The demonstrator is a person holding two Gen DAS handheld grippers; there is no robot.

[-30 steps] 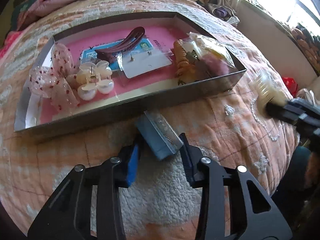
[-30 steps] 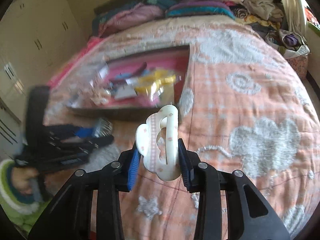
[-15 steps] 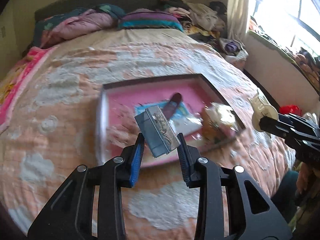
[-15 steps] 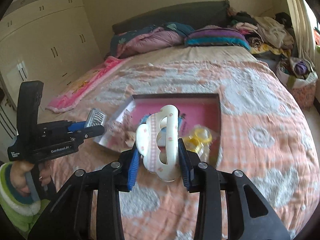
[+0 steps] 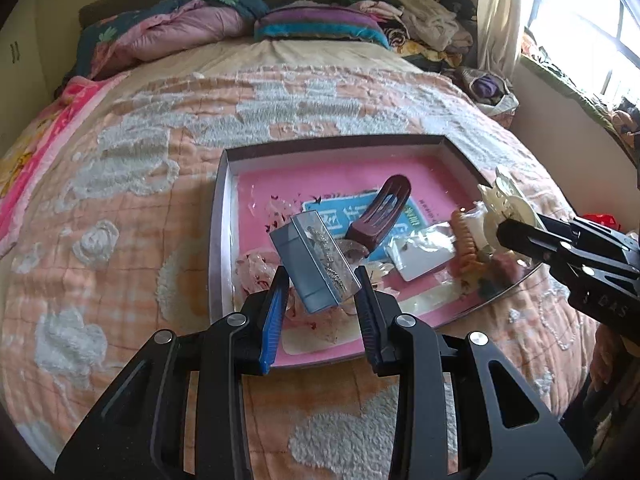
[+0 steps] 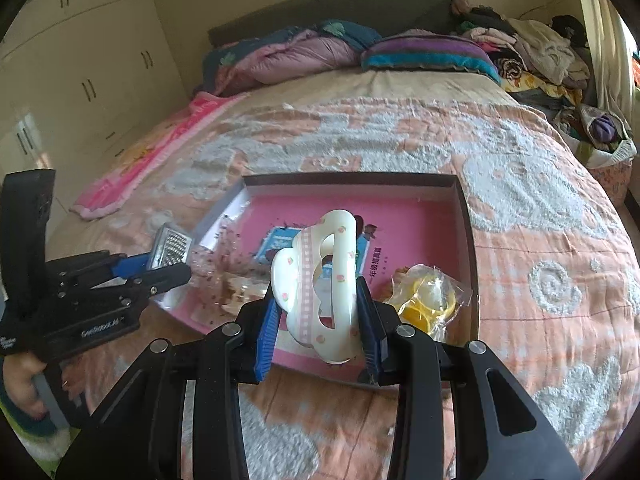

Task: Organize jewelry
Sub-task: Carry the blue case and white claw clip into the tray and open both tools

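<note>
My left gripper (image 5: 320, 284) is shut on a small blue box (image 5: 308, 268) with a clear lid and a silver chain inside; I hold it in the air over the near left part of the shallow tray (image 5: 218, 216). My right gripper (image 6: 318, 308) is shut on a cream hair claw clip (image 6: 320, 284) with pink flowers, held above the tray's near edge (image 6: 466, 208). The clip also shows in the left wrist view (image 5: 506, 206), the box in the right wrist view (image 6: 170, 246). The pink-floored tray holds a dark red hair clip (image 5: 384, 212), an earring card (image 5: 424, 254) and bagged pieces (image 6: 428, 300).
The tray lies on a bed with an orange and white quilt (image 5: 120, 184). Pillows and folded bedding (image 5: 200, 24) are at the head. A pile of clothes (image 6: 540, 52) lies at the far right. White wardrobes (image 6: 80, 60) stand on the left.
Both grippers have lifted up from the quilt by the tray's front edge with their items and now hover higher, over the tray. Both grips are unchanged.
</note>
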